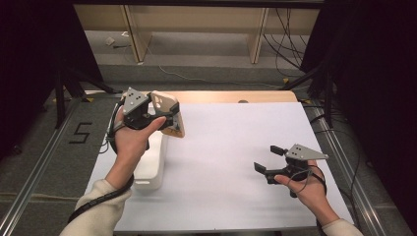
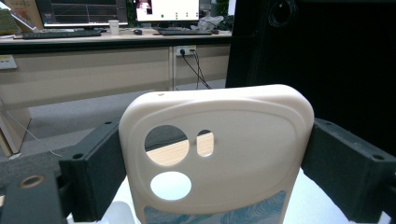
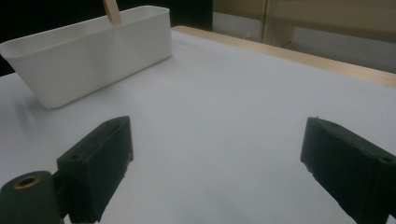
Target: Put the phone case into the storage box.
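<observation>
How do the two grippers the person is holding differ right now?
The left gripper is clamped on a cream phone case and raised beside the white bin; the right gripper is open, empty and low over the table. Both have black jaws and a grey plate.

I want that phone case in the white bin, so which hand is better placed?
Left. The left gripper already clamps the phone case just above the white bin; the right gripper sits open and far off.

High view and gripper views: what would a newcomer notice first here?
First, the cream phone case clamped between the jaws of the left gripper, held in the air above the white bin at the table's left edge. Then the right gripper, open with nothing between its jaws, low over the white table.
</observation>
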The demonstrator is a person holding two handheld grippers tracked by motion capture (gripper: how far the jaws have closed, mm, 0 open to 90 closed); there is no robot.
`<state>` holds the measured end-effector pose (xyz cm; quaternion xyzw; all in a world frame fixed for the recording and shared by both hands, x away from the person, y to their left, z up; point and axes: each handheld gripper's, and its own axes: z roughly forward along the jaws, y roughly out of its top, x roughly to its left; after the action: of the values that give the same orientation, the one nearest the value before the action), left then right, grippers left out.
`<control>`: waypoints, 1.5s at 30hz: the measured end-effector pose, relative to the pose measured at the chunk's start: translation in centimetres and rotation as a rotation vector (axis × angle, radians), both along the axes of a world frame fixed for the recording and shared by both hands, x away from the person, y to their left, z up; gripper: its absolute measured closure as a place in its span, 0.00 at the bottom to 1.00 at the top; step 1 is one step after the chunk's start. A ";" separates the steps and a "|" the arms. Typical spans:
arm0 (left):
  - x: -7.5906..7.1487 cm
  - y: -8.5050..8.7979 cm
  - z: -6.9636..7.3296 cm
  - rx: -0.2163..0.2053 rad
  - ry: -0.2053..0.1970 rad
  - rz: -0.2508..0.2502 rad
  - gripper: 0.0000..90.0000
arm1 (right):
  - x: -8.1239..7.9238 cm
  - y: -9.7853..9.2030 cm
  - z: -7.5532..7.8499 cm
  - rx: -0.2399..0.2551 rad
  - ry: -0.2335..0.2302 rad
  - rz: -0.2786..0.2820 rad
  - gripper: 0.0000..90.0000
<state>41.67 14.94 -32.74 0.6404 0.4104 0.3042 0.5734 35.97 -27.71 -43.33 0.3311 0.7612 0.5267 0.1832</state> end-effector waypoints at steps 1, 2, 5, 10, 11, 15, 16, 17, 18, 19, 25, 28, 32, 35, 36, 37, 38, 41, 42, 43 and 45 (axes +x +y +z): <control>0.0 0.0 0.0 -0.001 0.000 0.002 0.12 | 0.0 0.0 0.0 0.000 0.000 0.000 0.11; 0.0 0.1 0.0 -0.001 0.001 0.003 0.12 | 0.0 0.0 0.0 0.000 0.000 0.000 0.11; 0.1 0.2 0.1 0.000 0.000 0.006 0.12 | 0.0 0.0 0.0 0.000 -0.001 0.000 0.11; 0.1 0.5 0.1 0.002 0.002 0.014 0.12 | 0.0 0.0 0.0 0.000 -0.002 -0.002 0.11; 0.1 0.5 0.2 0.002 0.002 0.015 0.12 | 0.0 0.0 0.1 0.001 -0.002 -0.002 0.11; 0.2 0.7 0.2 0.001 0.000 0.022 0.12 | 0.0 0.0 0.0 0.002 -0.003 -0.002 0.11; 0.2 0.8 0.2 0.000 0.000 0.025 0.12 | 0.0 0.0 0.0 0.001 -0.002 -0.002 0.11; 0.2 0.8 0.1 -0.001 0.001 0.028 0.12 | 0.0 0.0 0.0 0.001 -0.002 -0.002 0.11; 0.3 0.9 0.1 -0.001 0.002 0.029 0.12 | 0.0 -0.1 0.0 0.000 -0.004 -0.003 0.11; 0.3 1.0 0.1 0.000 0.003 0.031 0.12 | 0.0 -0.1 0.0 0.002 -0.005 -0.003 0.11; 0.3 1.3 0.0 -0.001 0.002 0.045 0.12 | 0.1 -0.1 0.0 0.002 -0.004 -0.002 0.11; 0.4 1.5 0.0 0.006 0.001 0.053 0.12 | 0.0 -0.1 0.0 0.002 -0.005 -0.002 0.11; 0.4 1.7 -0.1 0.007 0.005 0.058 0.12 | 0.1 -0.1 0.0 0.002 -0.004 -0.002 0.11; 0.5 1.8 -0.2 0.005 0.007 0.063 0.12 | 0.0 0.0 0.0 0.002 -0.001 -0.001 0.11; 0.5 1.9 -0.2 0.005 0.008 0.065 0.12 | 0.0 0.0 0.0 0.001 -0.003 0.000 0.11; 0.5 1.9 -0.2 0.006 0.008 0.066 0.12 | 0.0 0.0 0.0 0.002 -0.003 0.000 0.11; 0.5 2.0 -0.2 0.007 0.008 0.067 0.12 | 0.1 0.0 0.0 0.002 -0.002 0.000 0.11; 0.5 2.1 -0.2 0.005 0.009 0.070 0.12 | 0.1 0.0 0.0 0.002 -0.002 0.000 0.11; 0.5 2.1 -0.2 0.006 0.008 0.071 0.12 | 0.1 0.0 0.0 0.002 -0.001 -0.001 0.11; 0.5 2.2 -0.2 0.007 0.008 0.072 0.12 | 0.1 0.0 0.0 0.002 -0.001 -0.001 0.11; 0.5 2.2 -0.1 0.009 0.006 0.074 0.12 | 0.1 0.0 0.0 0.003 0.001 -0.001 0.11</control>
<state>42.21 17.19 -32.88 0.6284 0.4344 0.3251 0.5575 36.02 -27.71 -43.35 0.3320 0.7602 0.5277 0.1828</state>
